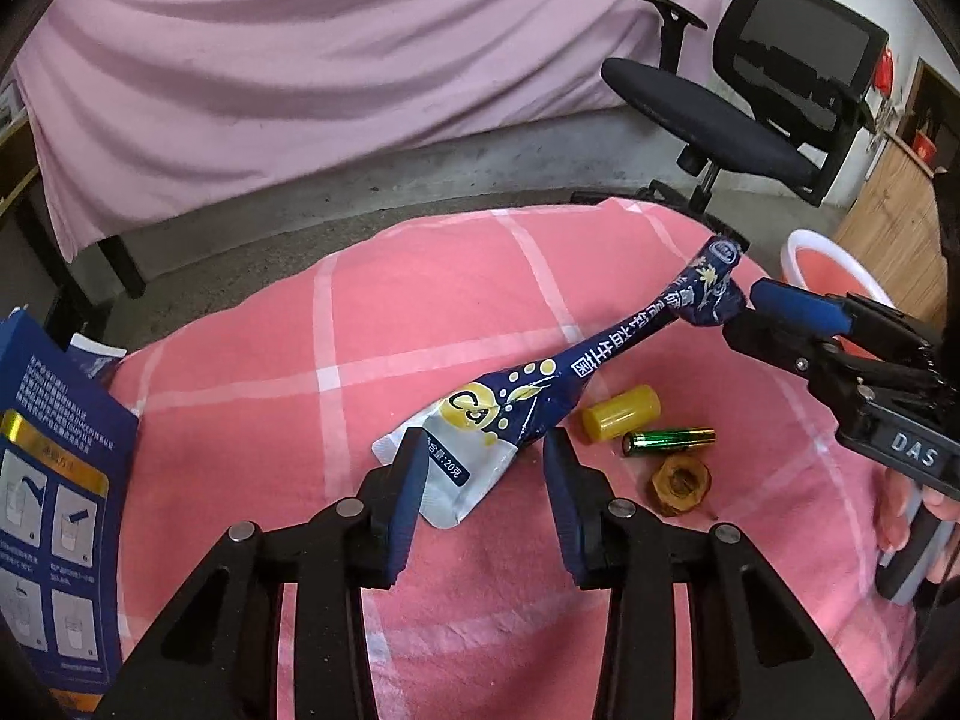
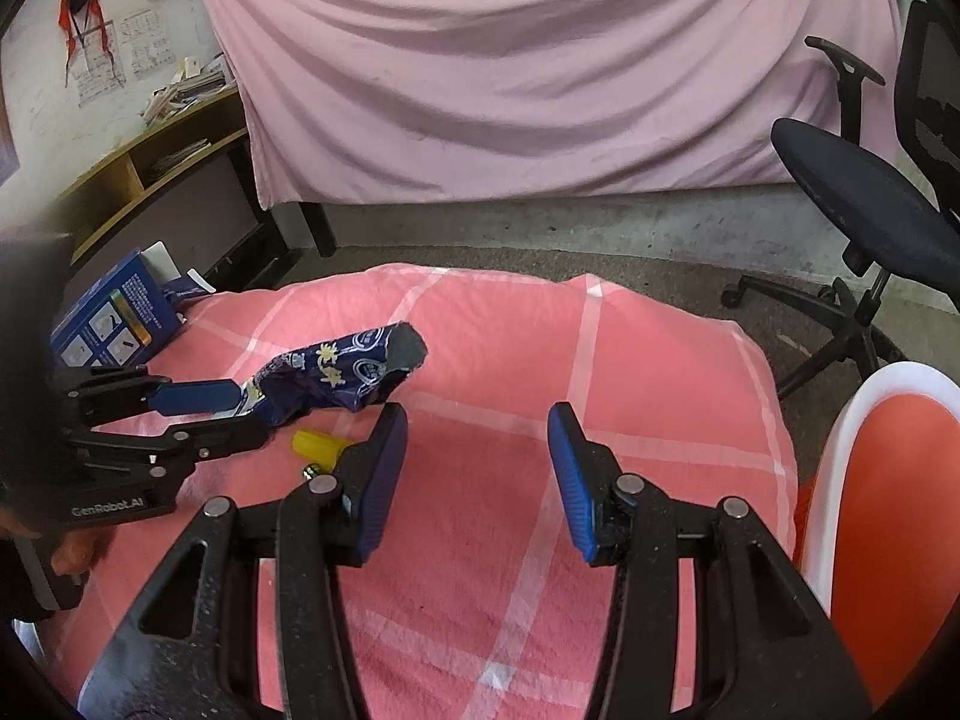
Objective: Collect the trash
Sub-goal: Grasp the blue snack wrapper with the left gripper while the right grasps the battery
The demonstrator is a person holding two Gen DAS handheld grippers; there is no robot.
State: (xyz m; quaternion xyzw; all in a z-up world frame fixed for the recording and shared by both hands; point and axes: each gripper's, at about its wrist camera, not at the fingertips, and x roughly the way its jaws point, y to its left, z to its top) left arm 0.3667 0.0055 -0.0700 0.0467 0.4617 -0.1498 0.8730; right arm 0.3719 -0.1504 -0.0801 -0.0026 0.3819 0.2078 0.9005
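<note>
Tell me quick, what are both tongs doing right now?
Left tongs: closed on the white end of the blue sachet.
Right tongs: open, nothing between them.

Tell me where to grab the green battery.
Probably by its two ends, coming straight down from above. The battery lies flat on the cloth. The yellow cap and brown scrap crowd its long sides, while both ends look clear.
</note>
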